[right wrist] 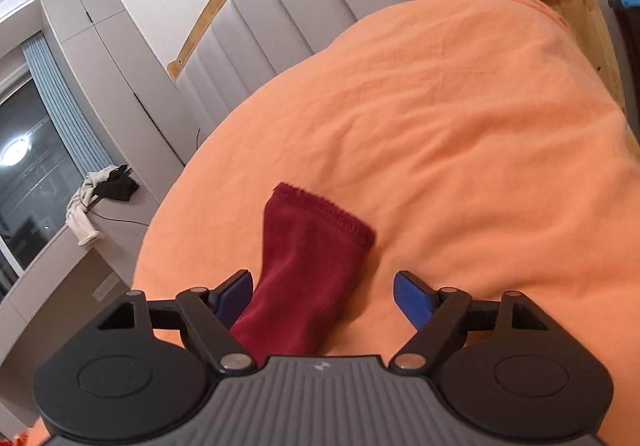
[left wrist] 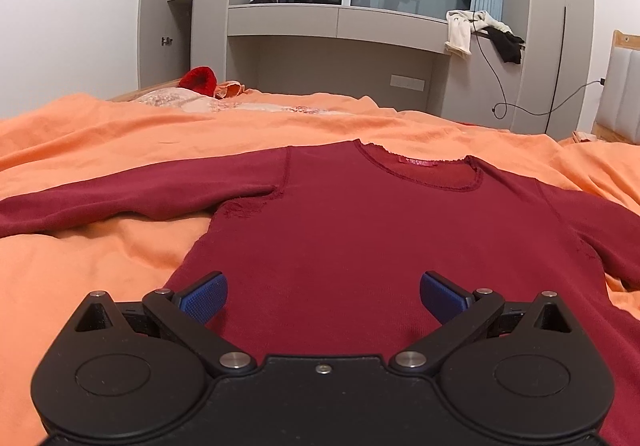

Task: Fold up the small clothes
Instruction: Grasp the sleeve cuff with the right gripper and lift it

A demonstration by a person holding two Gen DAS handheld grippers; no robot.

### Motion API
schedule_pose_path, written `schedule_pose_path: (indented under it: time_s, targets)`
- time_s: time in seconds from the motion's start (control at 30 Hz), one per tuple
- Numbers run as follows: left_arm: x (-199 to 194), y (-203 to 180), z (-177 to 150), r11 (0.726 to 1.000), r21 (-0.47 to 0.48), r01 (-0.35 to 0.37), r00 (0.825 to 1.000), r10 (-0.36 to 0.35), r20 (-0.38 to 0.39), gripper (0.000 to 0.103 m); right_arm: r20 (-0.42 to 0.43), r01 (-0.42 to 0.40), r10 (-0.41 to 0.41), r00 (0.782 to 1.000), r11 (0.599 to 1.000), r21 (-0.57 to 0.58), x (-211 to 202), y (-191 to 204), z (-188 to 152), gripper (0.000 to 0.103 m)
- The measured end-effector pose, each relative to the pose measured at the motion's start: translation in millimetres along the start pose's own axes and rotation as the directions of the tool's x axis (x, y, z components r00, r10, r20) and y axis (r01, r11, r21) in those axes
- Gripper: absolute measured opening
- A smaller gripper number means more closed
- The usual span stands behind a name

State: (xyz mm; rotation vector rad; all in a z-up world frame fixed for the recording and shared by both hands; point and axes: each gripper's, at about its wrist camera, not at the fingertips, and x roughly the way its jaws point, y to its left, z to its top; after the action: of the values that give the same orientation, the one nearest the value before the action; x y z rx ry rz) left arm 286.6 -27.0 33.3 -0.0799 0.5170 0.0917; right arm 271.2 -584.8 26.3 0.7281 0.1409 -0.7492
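Observation:
A dark red long-sleeved shirt [left wrist: 360,230] lies flat on the orange bedspread [left wrist: 100,246], neckline away from me and sleeves spread to both sides. My left gripper [left wrist: 323,296] hovers over the shirt's lower body, its blue pads wide apart with nothing pinched. In the right wrist view the end of one sleeve [right wrist: 316,254] runs up between the pads of my right gripper [right wrist: 323,296]. Its jaws stand apart; the left pad is close beside the sleeve and the right pad is clear of it.
A padded grey headboard [right wrist: 280,17] with a wooden frame stands beyond the sleeve. Grey cabinets and a window ledge [left wrist: 336,21] with draped clothes [left wrist: 480,31] lie past the bed's far edge. A red item [left wrist: 198,79] and patterned cloth rest far left on the bed.

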Motion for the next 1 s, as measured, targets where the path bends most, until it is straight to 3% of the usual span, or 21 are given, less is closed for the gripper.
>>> schedule_pose_path:
  time_s: [0.1,0.17,0.23,0.3,0.33,0.43,0.53,0.67,0.83,1.0]
  targets:
    - [0.2,0.2,-2.4,1.0,0.018,0.0,1.0,0.0,0.001,0.102,0.011,0.02,-0.019,1.0,0.995,-0.099,16.5,0.0,-3.5,0.087]
    - [0.5,0.2,-4.4,1.0,0.03,-0.003,1.0,0.003,0.0,0.102,0.021,0.032,-0.029,0.999,0.992,-0.125,21.5,-0.7,-8.6,0.081]
    - [0.2,1.2,-6.6,0.999,0.038,-0.007,1.0,0.007,-0.003,0.102,0.035,0.044,-0.04,0.999,0.991,-0.125,21.0,2.6,-10.3,0.046]
    - [-0.4,3.2,-7.5,0.999,0.036,-0.006,1.0,0.006,-0.004,0.102,0.019,0.039,-0.037,0.999,0.994,-0.102,21.8,2.3,-9.5,0.022]
    - [-0.5,4.4,-7.4,0.999,0.032,-0.006,1.0,0.006,-0.004,0.102,0.014,0.037,-0.036,0.999,0.996,-0.082,21.6,1.4,-9.2,0.018]
    - [-1.0,5.7,-6.3,1.0,0.026,-0.008,1.0,0.008,-0.003,0.102,0.014,0.001,0.0,1.0,0.999,-0.044,16.9,3.7,-8.1,0.007]
    - [-3.1,6.1,-5.4,1.0,0.03,-0.008,1.0,0.008,0.007,0.102,0.047,-0.046,0.048,0.998,0.997,-0.056,-0.8,14.2,-9.2,0.006]
    - [-10.0,5.9,-3.8,0.998,0.045,-0.04,0.998,0.038,0.052,0.102,0.08,-0.164,0.174,0.982,0.98,-0.109,-29.3,51.4,-13.8,0.006]
    - [-21.1,11.9,1.3,0.995,0.023,-0.093,0.989,0.09,0.118,0.102,0.087,-0.343,0.379,0.921,0.899,-0.273,-74.0,114.1,-36.3,0.005]
    - [-27.6,23.2,7.2,0.994,-0.025,-0.107,0.984,0.11,0.14,0.102,0.018,-0.505,0.579,0.815,0.725,-0.47,-121.2,177.3,-78.5,0.005]
